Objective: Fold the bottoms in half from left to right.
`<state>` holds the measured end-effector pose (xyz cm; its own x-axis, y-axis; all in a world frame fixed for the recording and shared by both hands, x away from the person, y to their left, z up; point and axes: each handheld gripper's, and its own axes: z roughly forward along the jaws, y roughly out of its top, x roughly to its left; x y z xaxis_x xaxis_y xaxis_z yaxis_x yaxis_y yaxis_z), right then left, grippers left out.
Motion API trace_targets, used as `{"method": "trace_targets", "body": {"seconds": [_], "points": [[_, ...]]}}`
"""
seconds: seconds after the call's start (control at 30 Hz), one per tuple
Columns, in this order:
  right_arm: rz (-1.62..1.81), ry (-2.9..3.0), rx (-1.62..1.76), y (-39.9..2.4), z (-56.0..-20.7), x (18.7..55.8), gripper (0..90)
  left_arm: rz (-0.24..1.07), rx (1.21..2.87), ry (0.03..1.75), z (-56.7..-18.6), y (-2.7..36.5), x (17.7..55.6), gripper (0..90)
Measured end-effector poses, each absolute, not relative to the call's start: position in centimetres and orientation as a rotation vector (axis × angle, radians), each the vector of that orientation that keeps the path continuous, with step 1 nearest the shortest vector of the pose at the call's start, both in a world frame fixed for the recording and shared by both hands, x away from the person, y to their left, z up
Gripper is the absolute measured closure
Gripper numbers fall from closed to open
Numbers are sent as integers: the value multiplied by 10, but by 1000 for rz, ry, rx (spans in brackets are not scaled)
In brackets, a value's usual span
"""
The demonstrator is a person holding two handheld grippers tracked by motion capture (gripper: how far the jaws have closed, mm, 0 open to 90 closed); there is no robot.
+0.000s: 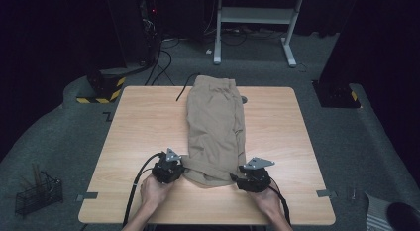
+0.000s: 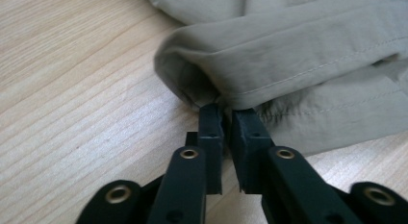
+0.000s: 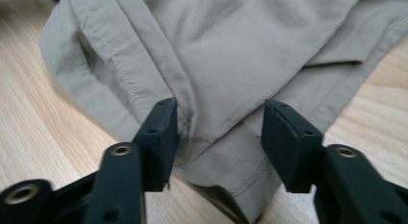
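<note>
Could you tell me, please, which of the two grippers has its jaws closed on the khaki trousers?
The left gripper: its jaws pinch the hem of the trousers. The right gripper has its jaws spread apart over the cloth.

High view looking down and forward over the whole worktop (image 1: pixel 148 117), both gripper views super close, all sharing the near hem of the beige trousers (image 1: pixel 215 127).

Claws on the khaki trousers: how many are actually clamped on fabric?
1. The left claw is pinched on the trousers hem at the near-left corner. The right claw stands open astride the near-right hem, not gripping.
</note>
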<state>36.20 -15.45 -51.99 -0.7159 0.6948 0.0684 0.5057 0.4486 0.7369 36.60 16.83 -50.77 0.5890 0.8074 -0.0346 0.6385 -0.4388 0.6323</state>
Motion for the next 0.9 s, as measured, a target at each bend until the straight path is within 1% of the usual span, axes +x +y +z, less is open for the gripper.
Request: {"method": "trace_targets", "body": {"seconds": [0.1,0.27,0.3,0.33,0.4,0.47,0.57,0.63,0.73,0.8,0.9], "points": [[1108,2468,1035,-154,-521,362,511,386,2200,1173,-508,178,361,870],[1095,2467,1025,-155,-520,361,519,355,2152,1216,-509,197,346,857],[1093,2467,1013,-154,-520,361,519,364,2140,1222,-510,199,344,819],[1096,2459,1002,-152,-519,360,520,356,2122,1236,-511,201,344,751],[1138,2442,1005,-152,-517,360,532,350,2098,1257,-511,206,346,646],[1164,2429,1005,-151,-514,360,553,346,2080,1274,-511,208,348,580],[1190,2441,955,-145,-509,360,603,362,2078,1268,-510,204,351,497],[1173,2478,923,-140,-509,362,668,370,2090,1265,-512,200,353,473],[1121,2552,881,-134,-514,365,854,445,2107,1263,-514,195,357,466],[1103,2555,835,-136,-514,364,879,468,2109,1275,-514,195,359,459],[1136,2492,806,-148,-504,360,883,475,2100,1317,-513,201,359,454]]}}
